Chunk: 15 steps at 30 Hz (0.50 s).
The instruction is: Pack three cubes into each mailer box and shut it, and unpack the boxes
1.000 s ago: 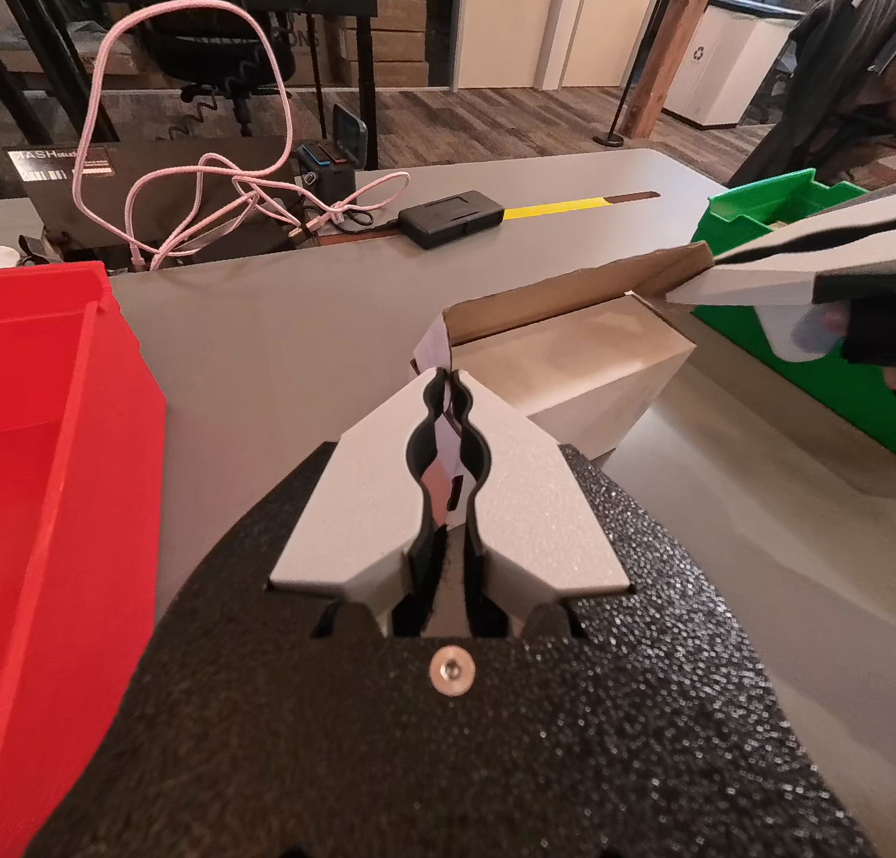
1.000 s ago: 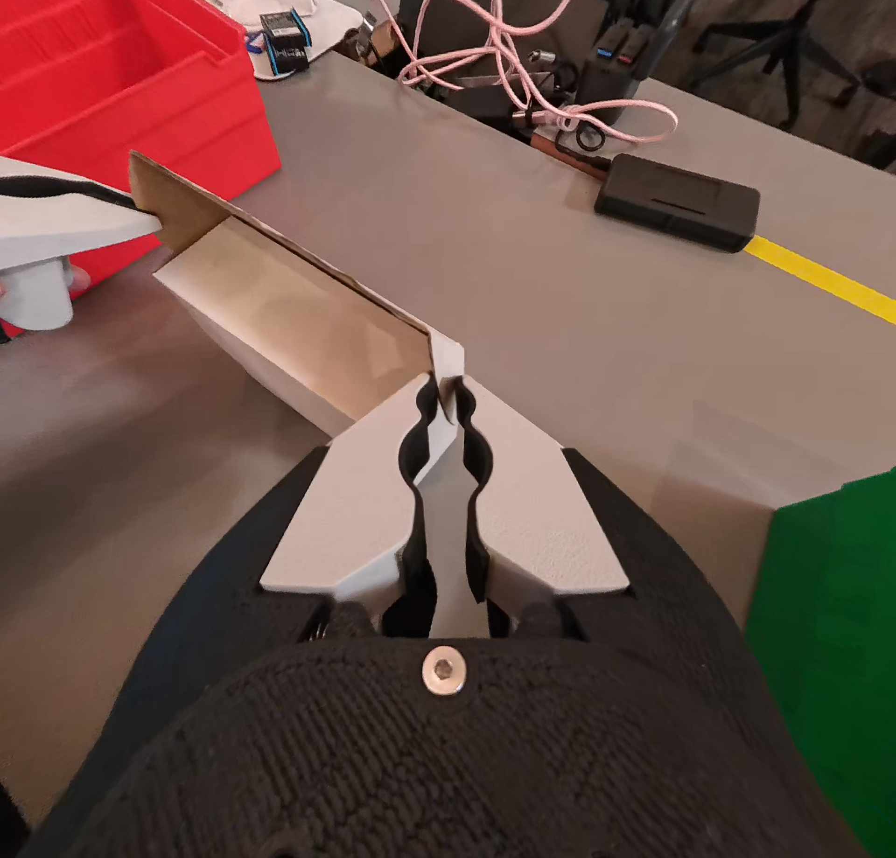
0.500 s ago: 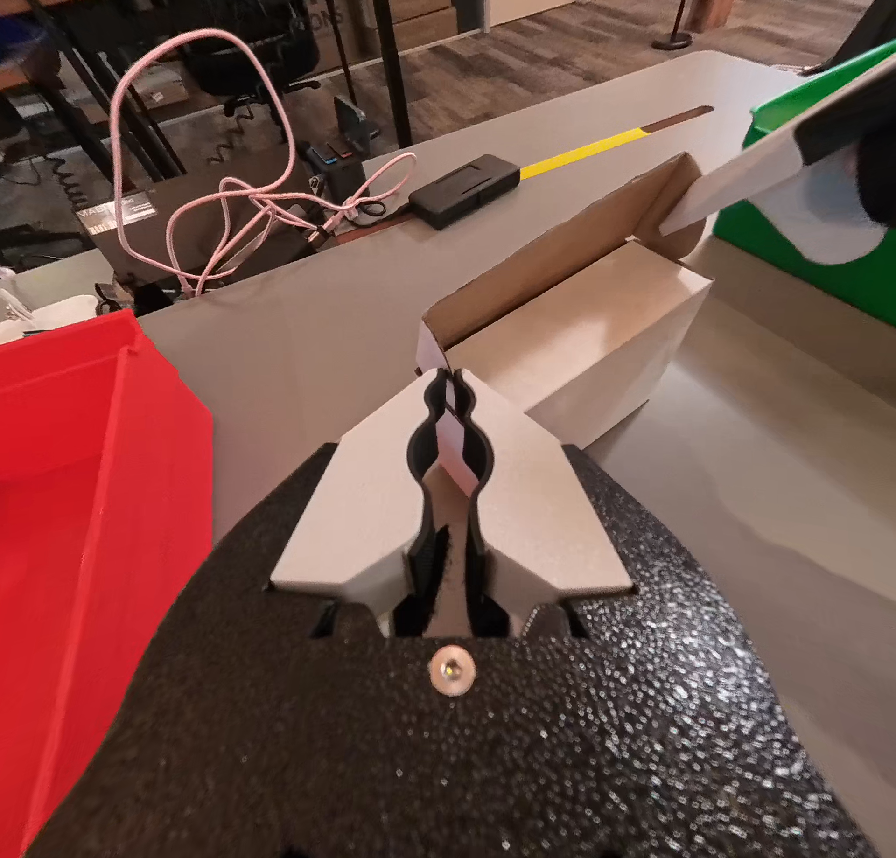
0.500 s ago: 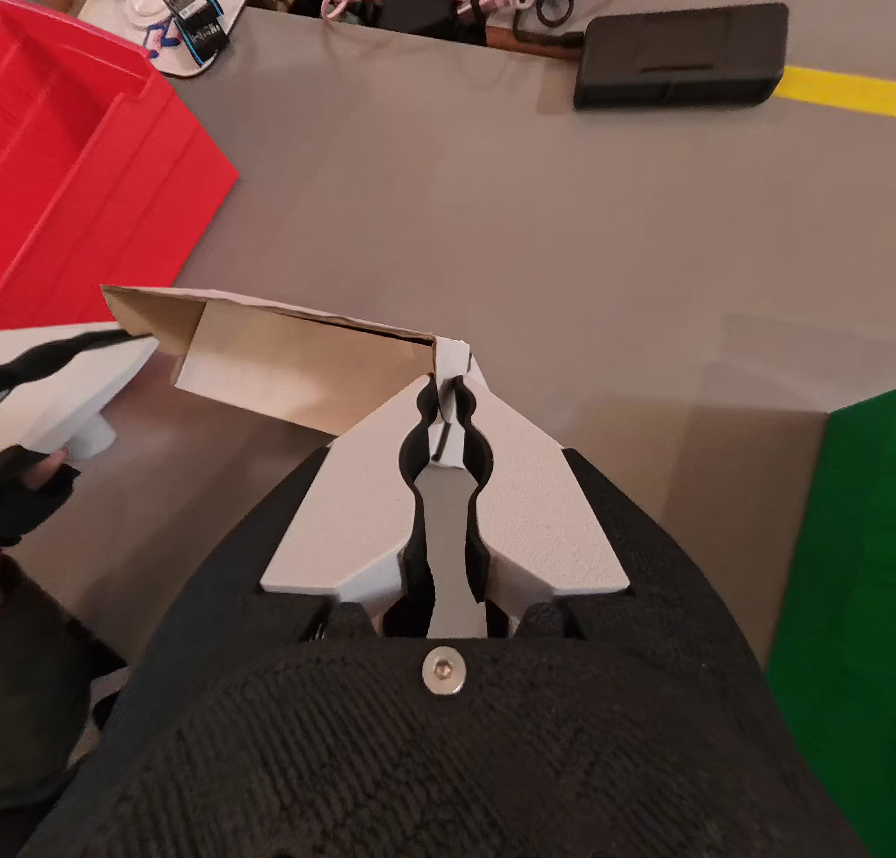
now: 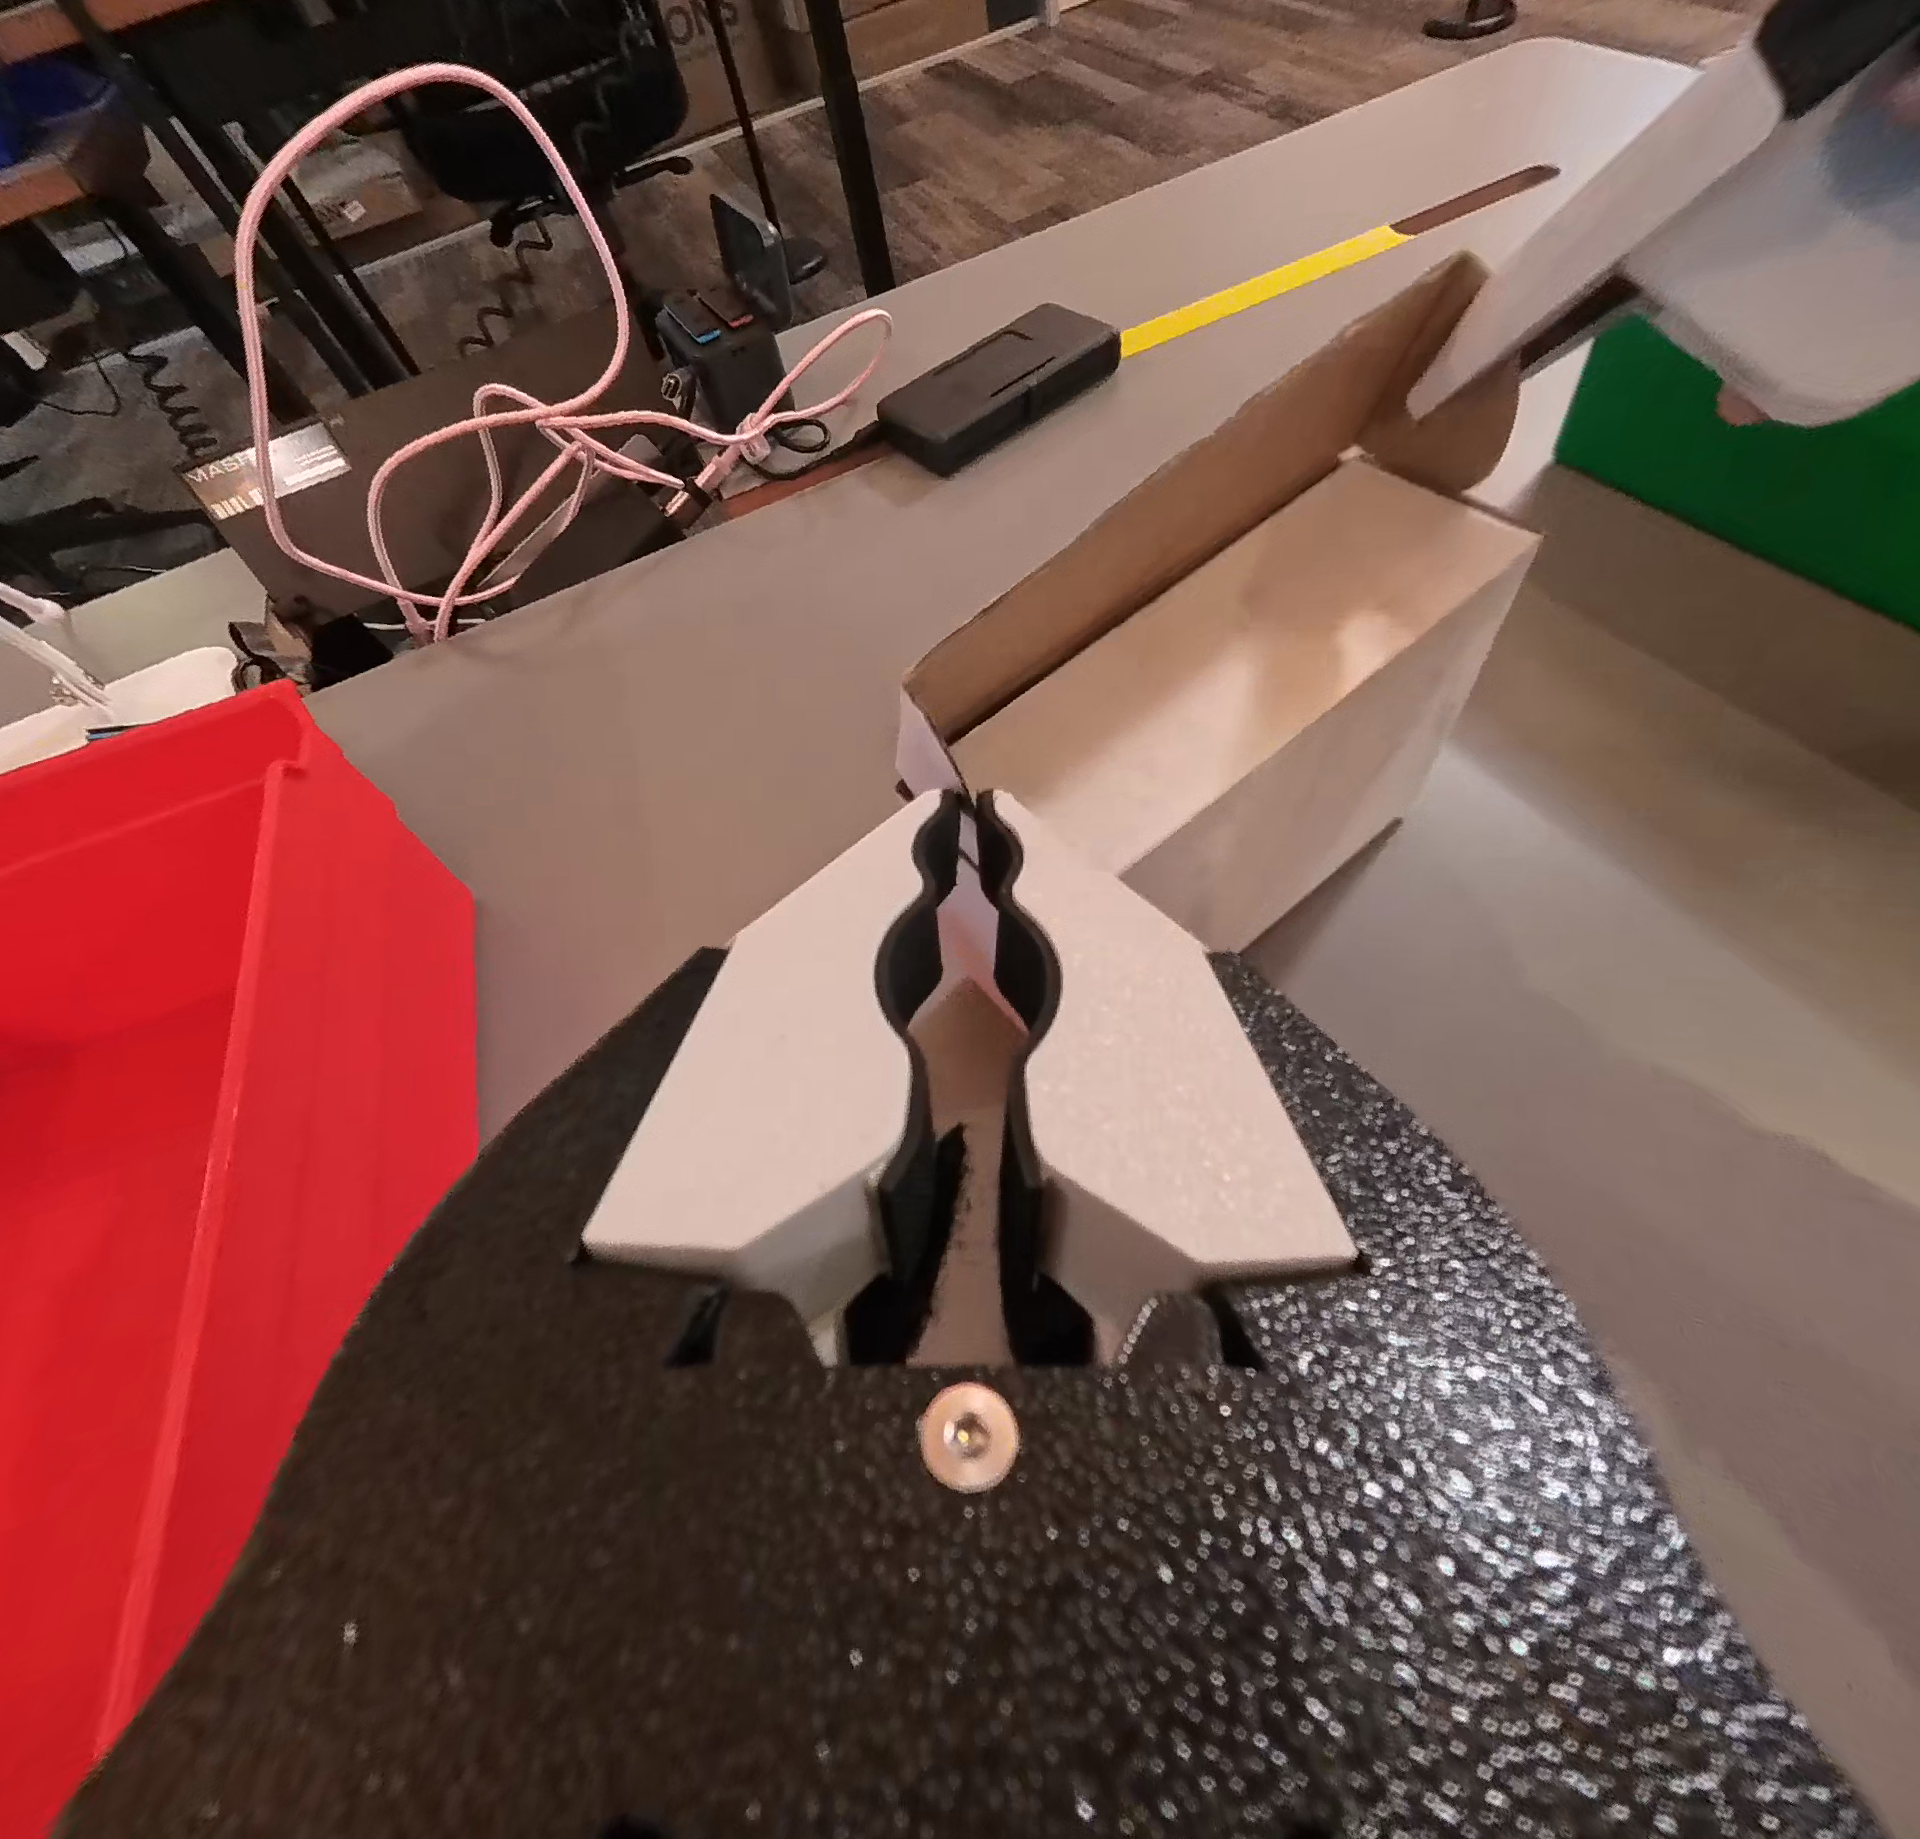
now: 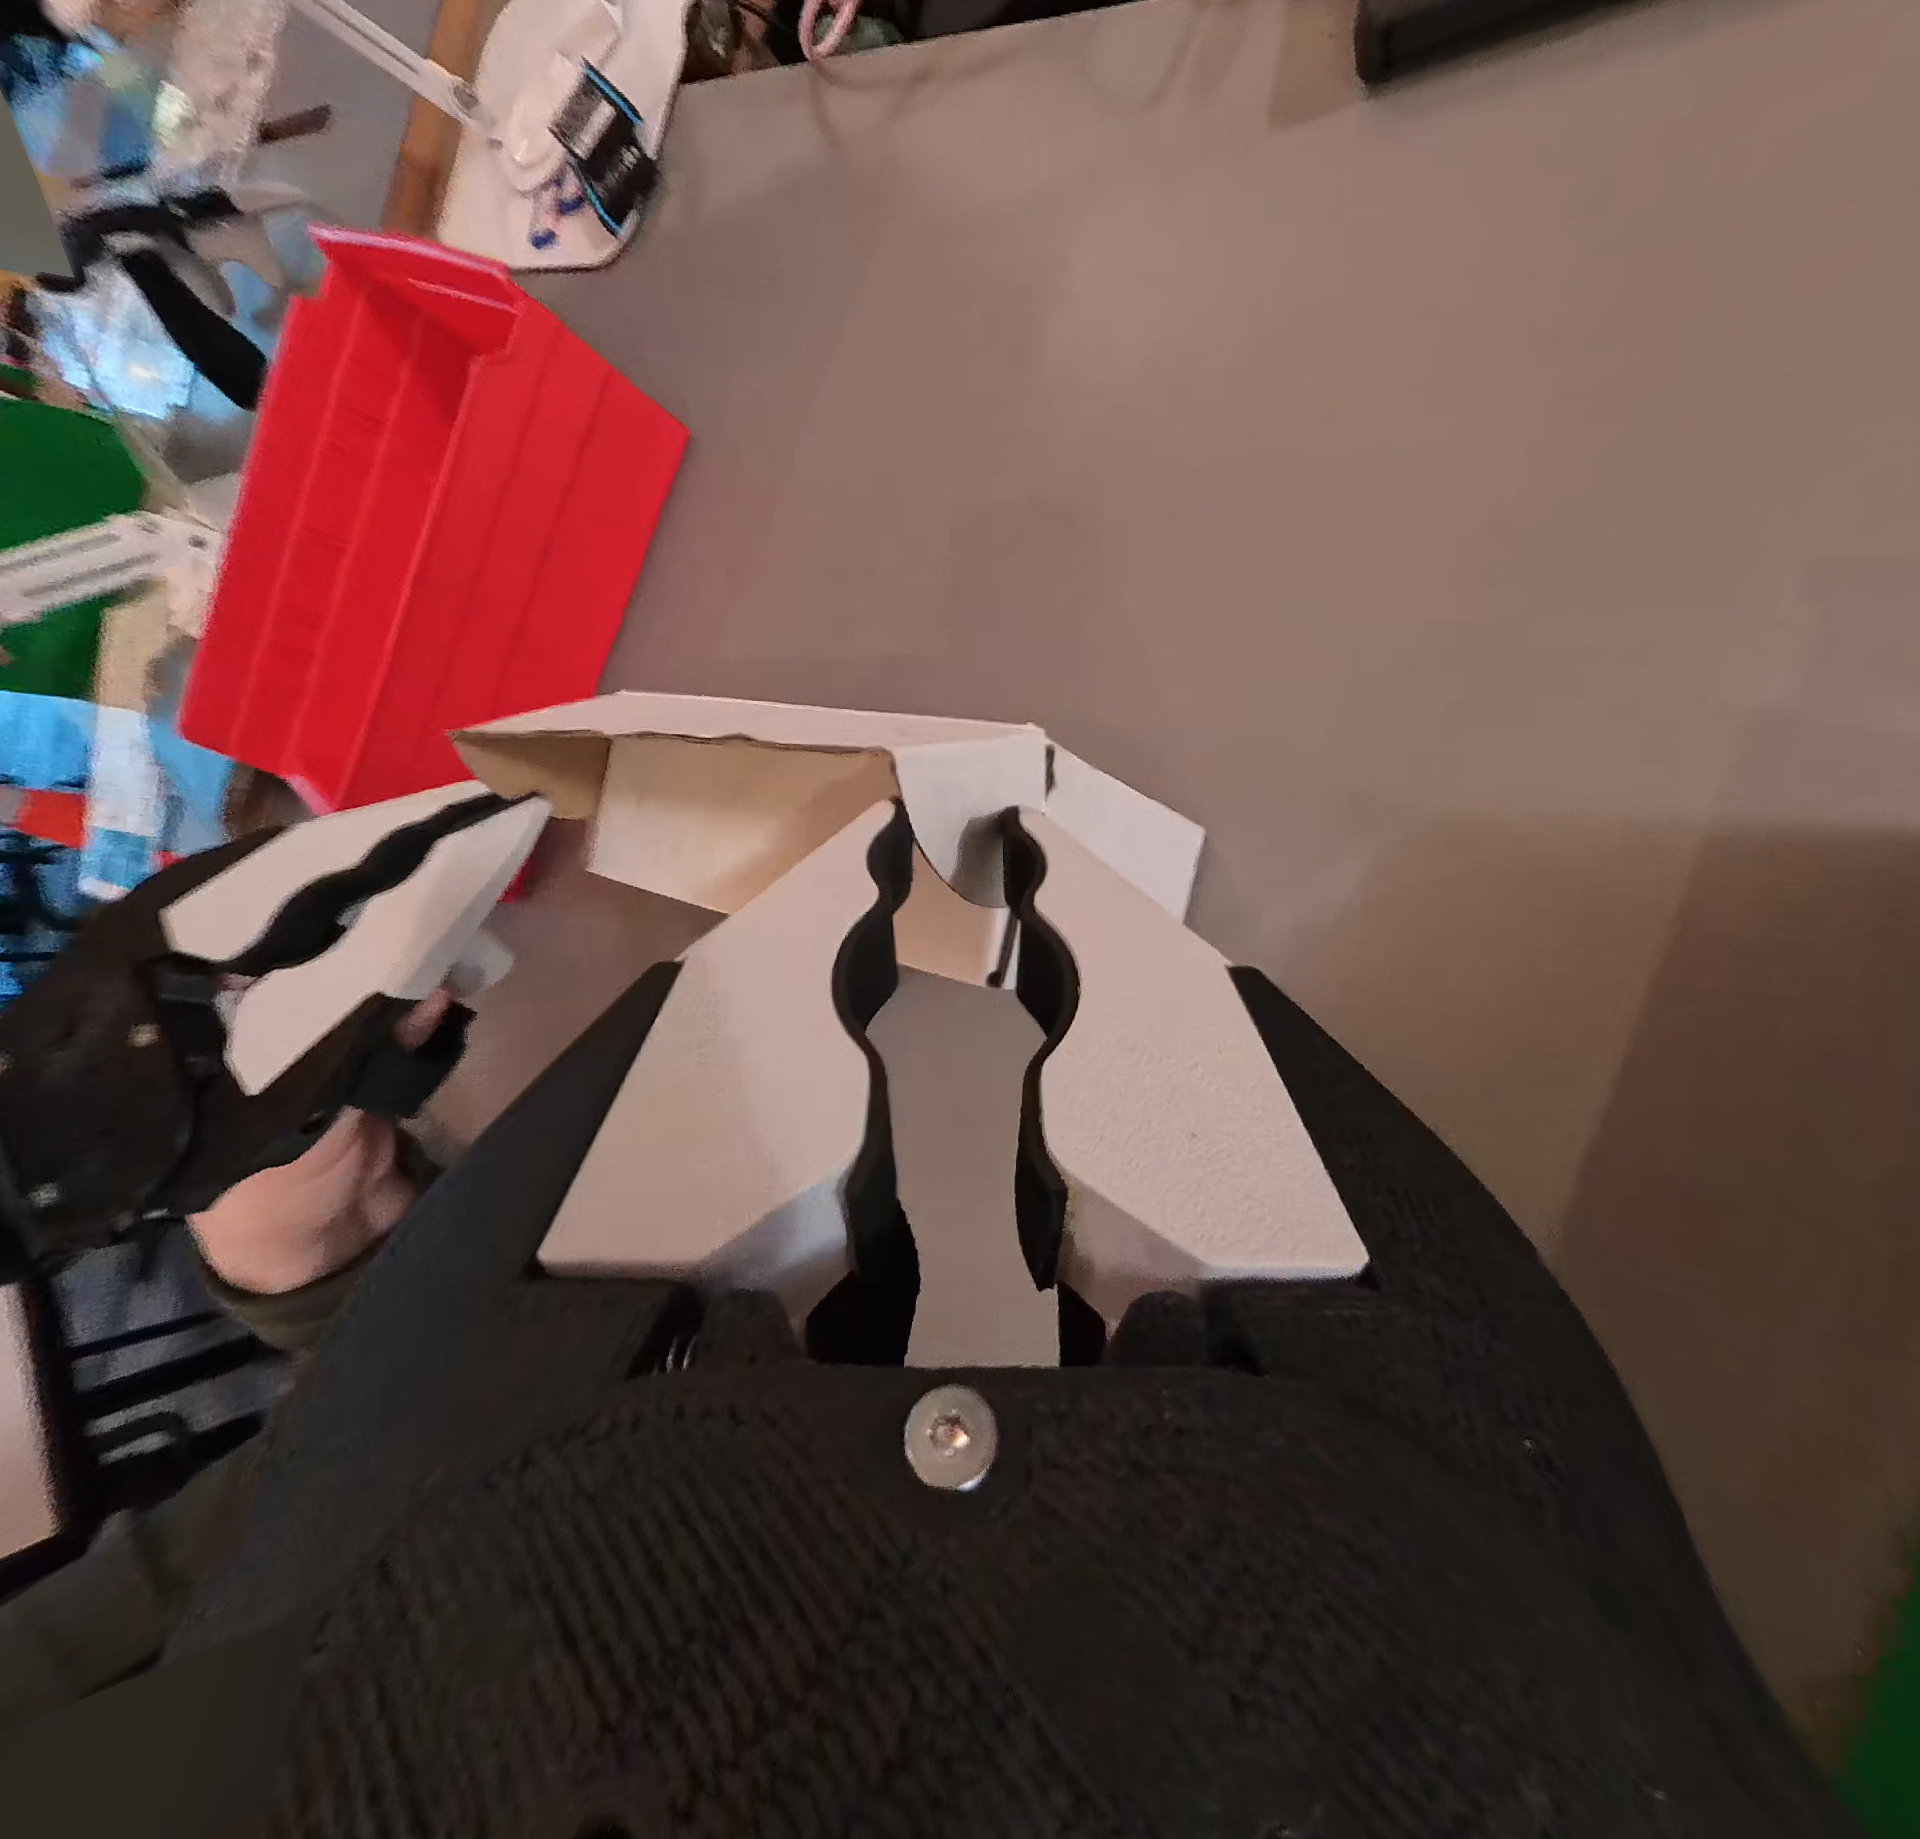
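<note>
A white mailer box (image 5: 1247,688) sits on the grey table (image 5: 675,709) with its brown-lined lid (image 5: 1195,501) raised a little. No cube shows. My left gripper (image 5: 966,802) is shut on the lid's near side flap (image 5: 925,750). It also shows in the right wrist view (image 6: 509,813), clamped on that flap's corner. My right gripper (image 6: 951,823) is open. The lid's other side flap (image 6: 966,802) stands loose between its fingers (image 6: 790,937). The right gripper appears blurred at the lid's far end in the left wrist view (image 5: 1475,366).
A red bin (image 5: 156,1062) stands left of the box, also in the right wrist view (image 6: 436,542). A green bin (image 5: 1745,480) is on the right. A black device (image 5: 997,397) and a pink cable (image 5: 468,387) lie at the table's far edge. There is about 15 cm between the tips of the two grippers.
My right gripper was shut on its side flap and has opened off it. My left gripper keeps its hold. The lid has swung up a little and both views have tilted.
</note>
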### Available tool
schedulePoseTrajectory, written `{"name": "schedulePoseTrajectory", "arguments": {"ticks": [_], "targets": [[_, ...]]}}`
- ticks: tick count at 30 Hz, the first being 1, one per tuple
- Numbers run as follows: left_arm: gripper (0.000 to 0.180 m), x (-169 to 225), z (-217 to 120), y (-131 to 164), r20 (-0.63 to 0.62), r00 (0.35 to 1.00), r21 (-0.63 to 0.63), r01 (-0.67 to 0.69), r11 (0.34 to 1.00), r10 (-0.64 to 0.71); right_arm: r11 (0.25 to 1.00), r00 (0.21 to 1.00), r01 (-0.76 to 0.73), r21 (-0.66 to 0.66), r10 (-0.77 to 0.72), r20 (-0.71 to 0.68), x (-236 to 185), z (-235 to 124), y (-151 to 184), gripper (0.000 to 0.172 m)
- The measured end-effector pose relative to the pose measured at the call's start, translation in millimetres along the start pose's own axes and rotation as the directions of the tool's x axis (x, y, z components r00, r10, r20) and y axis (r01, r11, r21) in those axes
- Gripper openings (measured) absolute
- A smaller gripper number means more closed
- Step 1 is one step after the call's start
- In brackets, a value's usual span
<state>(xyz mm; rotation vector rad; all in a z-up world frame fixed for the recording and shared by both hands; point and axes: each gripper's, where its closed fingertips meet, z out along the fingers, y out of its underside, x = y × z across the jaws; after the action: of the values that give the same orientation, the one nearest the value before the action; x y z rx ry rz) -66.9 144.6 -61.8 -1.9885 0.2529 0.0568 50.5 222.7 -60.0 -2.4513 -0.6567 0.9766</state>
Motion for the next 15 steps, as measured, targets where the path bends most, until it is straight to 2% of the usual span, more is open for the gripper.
{"name": "schedulePoseTrajectory", "arguments": {"ticks": [1, 4, 7, 12, 15], "targets": [[0.0, 0, 0, 0, -0.005, 1.0, 0.0, 0.004, 1.0, -0.004, 1.0, 0.999, -0.025, 0.003, 0.025, 0.036, -2, -1, -3, 0.017], [0.001, 2, 1, 0, -0.023, 1.0, -0.002, 0.01, 1.0, -0.01, 0.998, 0.993, -0.057, 0.015, 0.055, 0.109, -5, -5, -11, 0.02], [0.001, 4, 3, -2, -0.039, 0.999, 0.001, 0.018, 1.0, -0.018, 0.999, 0.998, 0.002, 0.047, -0.005, 0.062, 1, -4, -12, 0.017], [0.002, 10, 7, -5, -0.058, 0.998, 0.004, 0.014, 1.0, -0.014, 0.963, 0.98, 0.194, 0.188, -0.18, -0.091, 15, -4, -13, 0.01], [0.001, 10, 8, -6, -0.046, 0.999, -0.005, -0.001, 1.0, 0.001, 0.895, 0.921, 0.356, 0.269, -0.286, -0.266, 26, -16, -13, 0.03]]}}
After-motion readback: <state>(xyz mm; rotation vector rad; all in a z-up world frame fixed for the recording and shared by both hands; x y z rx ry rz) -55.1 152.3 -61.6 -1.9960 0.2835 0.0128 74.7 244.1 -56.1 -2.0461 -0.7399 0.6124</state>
